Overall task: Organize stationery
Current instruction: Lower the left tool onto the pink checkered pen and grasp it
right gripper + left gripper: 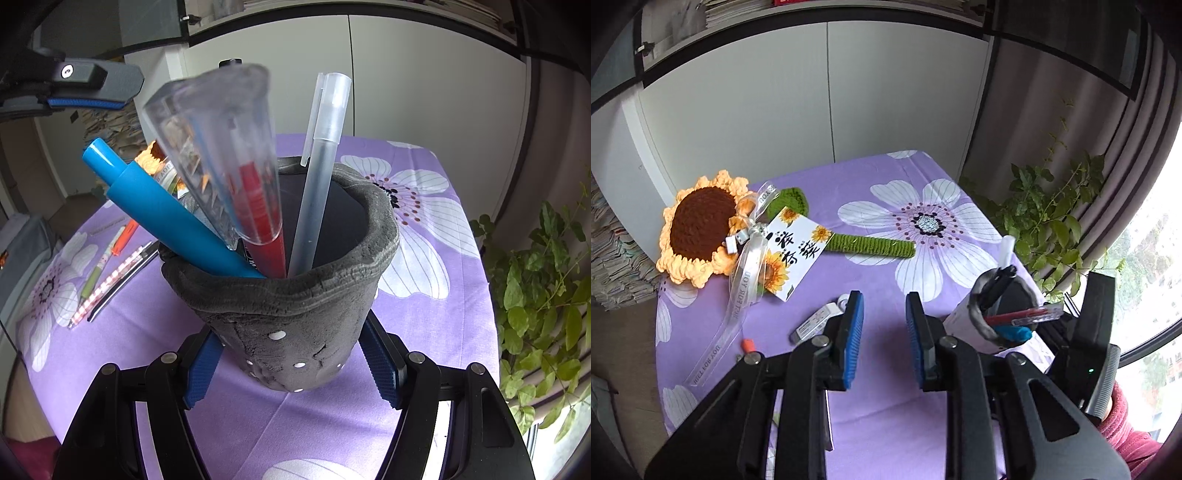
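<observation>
Grey, lumpy pen cup (pixel 295 325) bristling with pens, pinched by right claw (pixel 295 365); left claw (pixel 884 325) spread, empty.

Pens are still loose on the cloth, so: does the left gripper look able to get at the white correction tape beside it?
Probably yes. The left gripper is empty, jaws parted, and the correction tape lies uncovered on the tablecloth just beside it.

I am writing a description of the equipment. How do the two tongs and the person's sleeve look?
Both the left tongs and the right tongs have matte black linkage frames with round silver pivot pins and blue ribbed pads on flat fingers. A small green light glows on one housing. The sleeve is dark pink, fuzzy knit.
</observation>
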